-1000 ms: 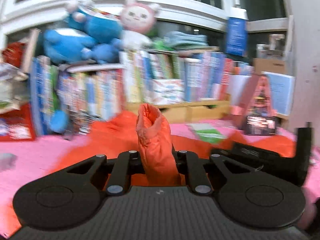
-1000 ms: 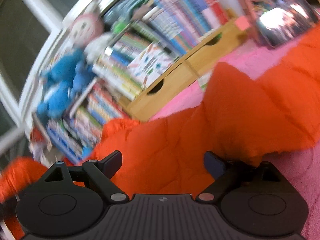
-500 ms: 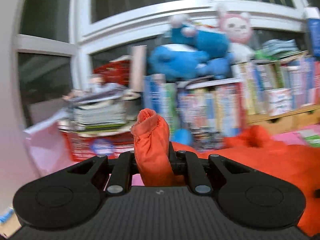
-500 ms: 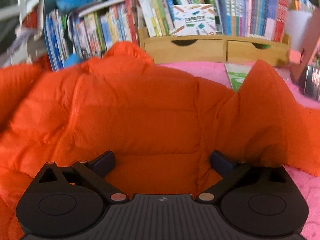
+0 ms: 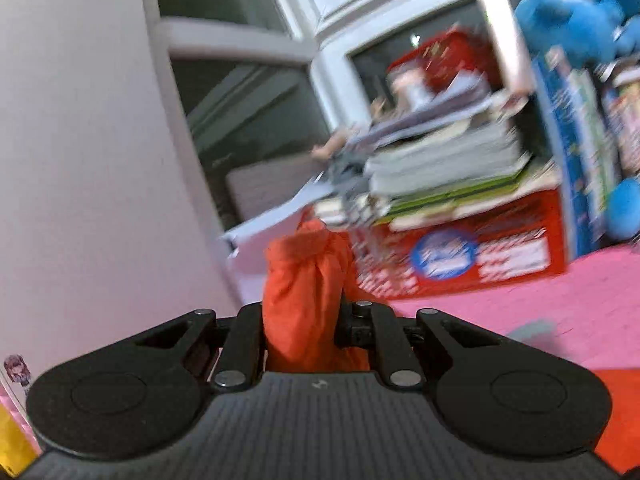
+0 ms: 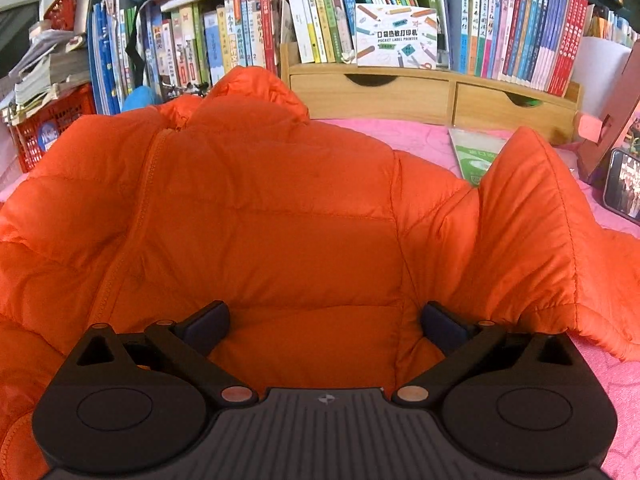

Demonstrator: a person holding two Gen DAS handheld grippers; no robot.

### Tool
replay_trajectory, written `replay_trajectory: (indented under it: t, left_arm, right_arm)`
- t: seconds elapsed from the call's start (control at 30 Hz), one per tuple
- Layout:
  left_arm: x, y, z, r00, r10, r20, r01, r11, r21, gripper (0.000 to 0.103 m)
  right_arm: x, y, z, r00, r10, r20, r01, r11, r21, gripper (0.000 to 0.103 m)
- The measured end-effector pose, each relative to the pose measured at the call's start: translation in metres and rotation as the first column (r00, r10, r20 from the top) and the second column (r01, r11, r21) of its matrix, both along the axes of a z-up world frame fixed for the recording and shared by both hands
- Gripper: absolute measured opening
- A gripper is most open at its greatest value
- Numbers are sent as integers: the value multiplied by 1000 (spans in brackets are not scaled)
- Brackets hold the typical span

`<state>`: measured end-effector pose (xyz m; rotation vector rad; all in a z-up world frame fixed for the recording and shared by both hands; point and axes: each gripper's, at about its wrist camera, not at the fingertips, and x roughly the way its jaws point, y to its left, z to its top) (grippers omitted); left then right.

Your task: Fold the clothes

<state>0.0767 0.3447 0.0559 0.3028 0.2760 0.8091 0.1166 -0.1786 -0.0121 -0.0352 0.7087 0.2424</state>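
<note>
Left wrist: gripper pinches orange jacket fold, standing upright.

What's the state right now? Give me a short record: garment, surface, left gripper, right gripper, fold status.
garment: orange puffer jacket, spread out and rumpled
surface: pink bedcover
left gripper: shut on a bunched end of the jacket fabric
right gripper: open wide over the jacket body, pads not pressing on it
background: bookshelf behind the jacket
fold status: not yet folded
</note>
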Motion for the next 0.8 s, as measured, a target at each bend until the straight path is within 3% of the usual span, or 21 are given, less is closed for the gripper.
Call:
replay_trajectory:
  t: [0.1, 0.3, 0.57, 0.67, 0.7, 0.77, 0.8]
  left_arm:
    - [6, 17, -12, 999, 34, -24, -34, 999, 39, 13]
    - [20, 42, -36, 991, 98, -87, -95, 995, 40, 12]
    - [43, 70, -59, 964, 156, -216, -167, 985, -33, 16]
    - [52, 84, -58, 943, 168, -287, -213, 968, -130, 20]
    - [51, 91, -55, 943, 171, -286, -233, 951, -203, 21]
    - [44, 107, -45, 959, 158, -235, -242, 890, -387, 21]
    - [37, 115, -38, 974, 141, -180, -213, 846, -489, 22]
  right_arm:
    - [1, 2, 0, 1000, -1, -1, 1, 1000, -8, 103]
    - [1, 2, -1, 1000, -1, -2, 1, 1000, -14, 103]
    - [0, 0, -1, 1000, -5, -3, 5, 1000, -2, 103]
    - [0, 0, -1, 1000, -6, -3, 6, 1000, -1, 103]
    - [0, 0, 0, 1000, -6, -3, 6, 1000, -1, 103]
    - [0, -1, 0, 1000, -7, -3, 7, 1000, 0, 103]
    - [0, -1, 0, 1000, -7, -3, 7, 1000, 1, 103]
